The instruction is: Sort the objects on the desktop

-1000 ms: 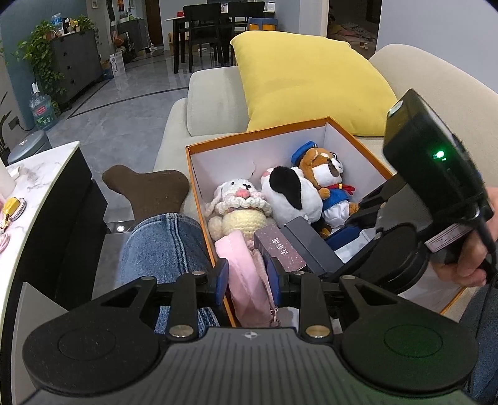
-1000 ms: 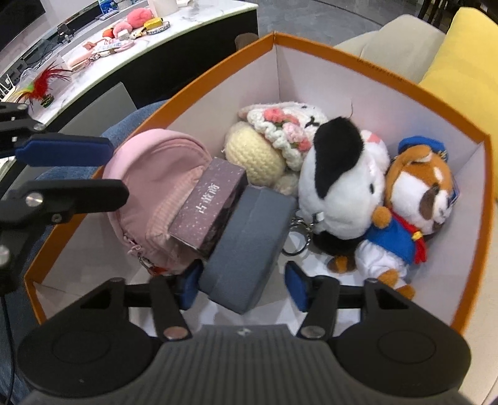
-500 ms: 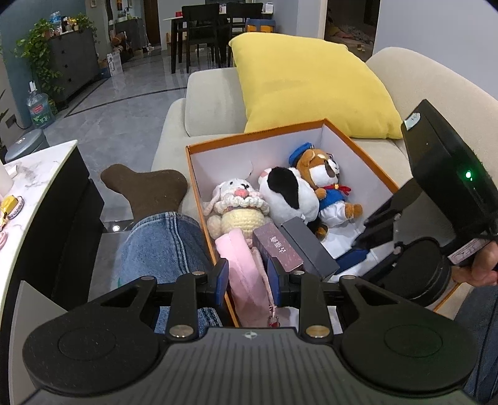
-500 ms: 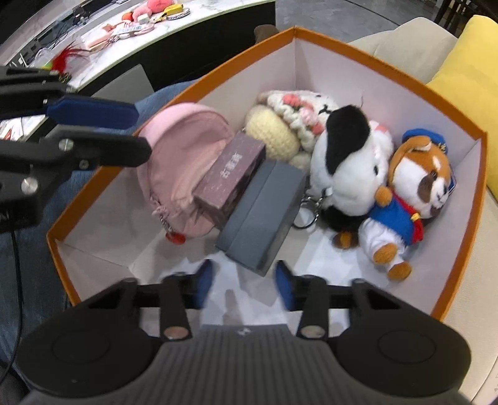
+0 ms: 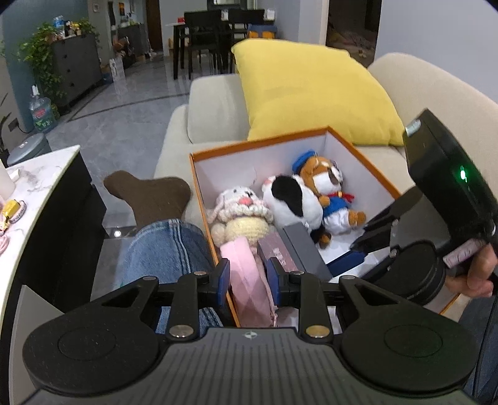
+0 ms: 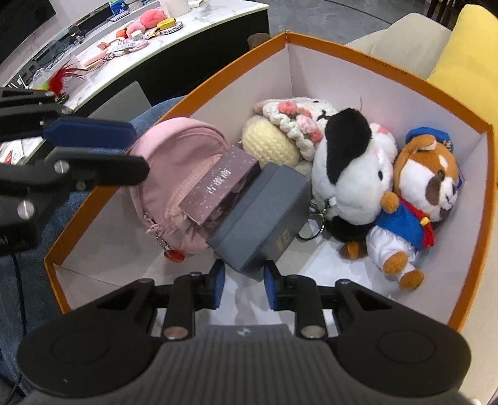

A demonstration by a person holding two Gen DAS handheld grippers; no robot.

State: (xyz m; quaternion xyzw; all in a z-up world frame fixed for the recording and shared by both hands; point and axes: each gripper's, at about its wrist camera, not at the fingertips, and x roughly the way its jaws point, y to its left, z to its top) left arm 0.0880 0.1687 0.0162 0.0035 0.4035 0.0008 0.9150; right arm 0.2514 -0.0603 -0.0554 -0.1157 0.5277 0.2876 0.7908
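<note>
An orange box (image 6: 358,56) with a white inside holds a pink pouch (image 6: 174,174), a purple box (image 6: 218,190), a grey box (image 6: 261,218), a crocheted doll (image 6: 280,137), a black-and-white plush (image 6: 351,174) and a brown plush in blue (image 6: 414,199). My right gripper (image 6: 242,285) is open and empty, hovering just in front of the grey box. My left gripper (image 5: 249,282) is open and empty above the box's near left edge, over the pink pouch (image 5: 249,280). It also shows in the right wrist view (image 6: 93,146).
The orange box (image 5: 258,146) sits on a beige sofa (image 5: 214,106) with a yellow cushion (image 5: 311,93). A person's jeans leg (image 5: 165,249) lies left of it. A marble-topped table (image 6: 186,18) carries several small items, among them pink toys (image 6: 146,21) and red feathers (image 6: 62,78).
My right gripper let go of the grey box, pulled back out of it and narrowed its opening. The left gripper stayed over the box's edge.
</note>
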